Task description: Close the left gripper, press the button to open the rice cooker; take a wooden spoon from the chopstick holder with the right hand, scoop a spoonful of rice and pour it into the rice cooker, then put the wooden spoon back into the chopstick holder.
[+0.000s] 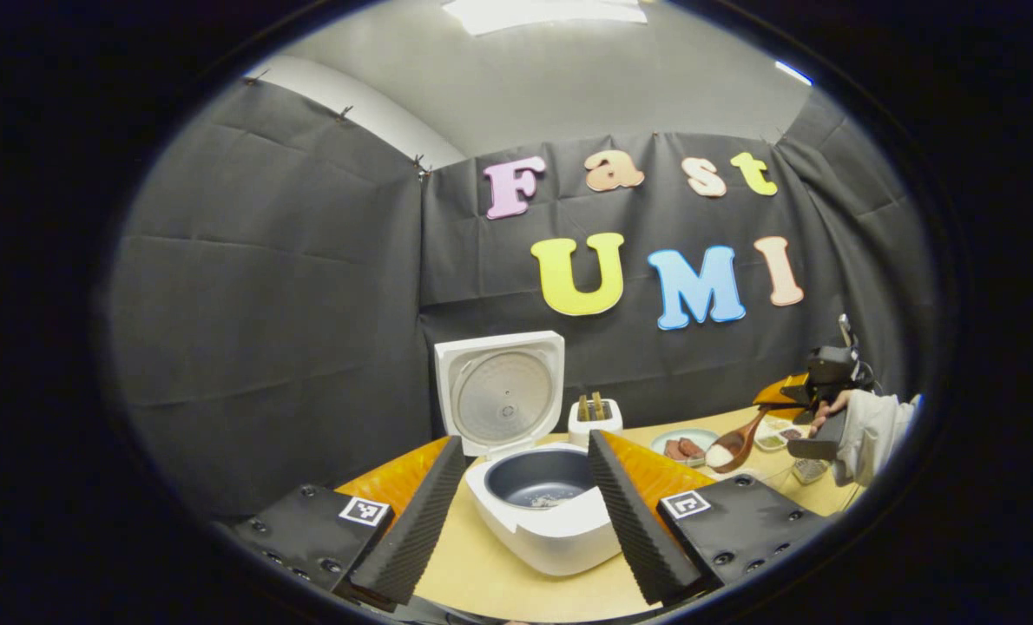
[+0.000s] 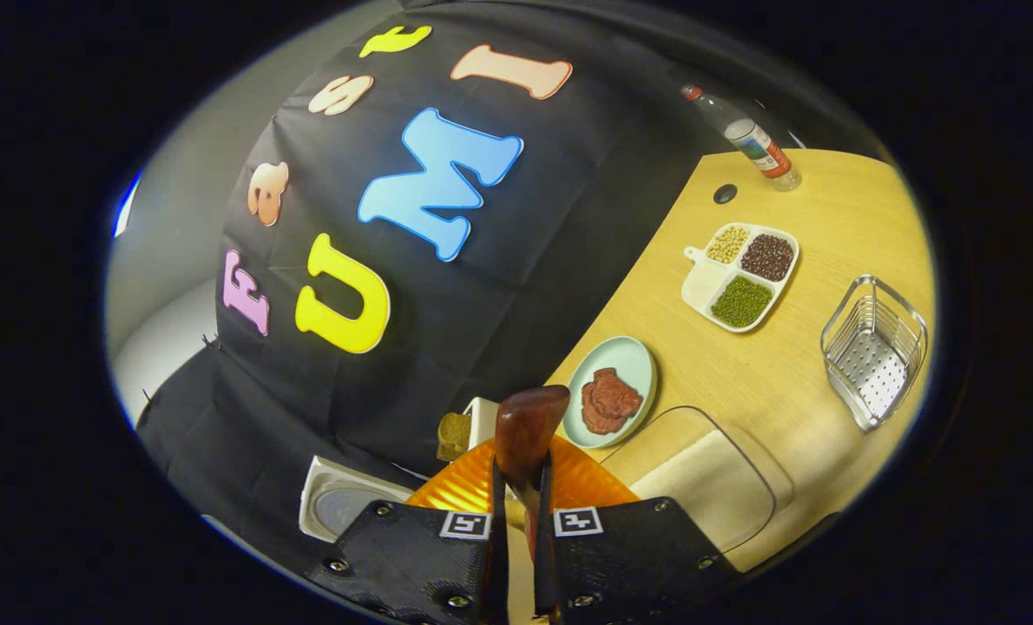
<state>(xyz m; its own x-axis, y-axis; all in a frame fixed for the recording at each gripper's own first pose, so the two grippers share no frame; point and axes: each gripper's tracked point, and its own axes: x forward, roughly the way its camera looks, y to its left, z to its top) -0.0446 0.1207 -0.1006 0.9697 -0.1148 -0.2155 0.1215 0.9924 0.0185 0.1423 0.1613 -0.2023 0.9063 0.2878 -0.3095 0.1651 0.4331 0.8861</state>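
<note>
Rice cooker (image 1: 544, 512) sits on the table (image 1: 499, 582) with its lid (image 1: 501, 391) standing upright at the back. The dark inner pot (image 1: 541, 479) holds a small scatter of rice grains at the bottom. My left gripper (image 1: 525, 512) is spread wide, one finger each side of the cooker, touching nothing.

Wooden spoon (image 1: 736, 444): bowl heaped with white rice, held above the table to the right of the cooker. Long axis slants, bowl low and toward the cooker, handle rising toward my right gripper (image 1: 816, 417), with my hand (image 1: 829, 408) behind it. In the right gripper view the fingers (image 2: 495, 521) are clamped on the spoon handle (image 2: 527, 434); the spoon bowl is hidden.

Other containers: a round plate (image 2: 628, 375) with reddish meat; a divided tray (image 2: 740, 275) with pale beans, dark beans, green beans and one bare section; a wire basket (image 2: 872, 351); a clear tub (image 2: 699, 486) of rice, cut off by my gripper. Holder (image 1: 595, 418) behind the cooker has two utensils upright; I cannot tell what kind.
</note>
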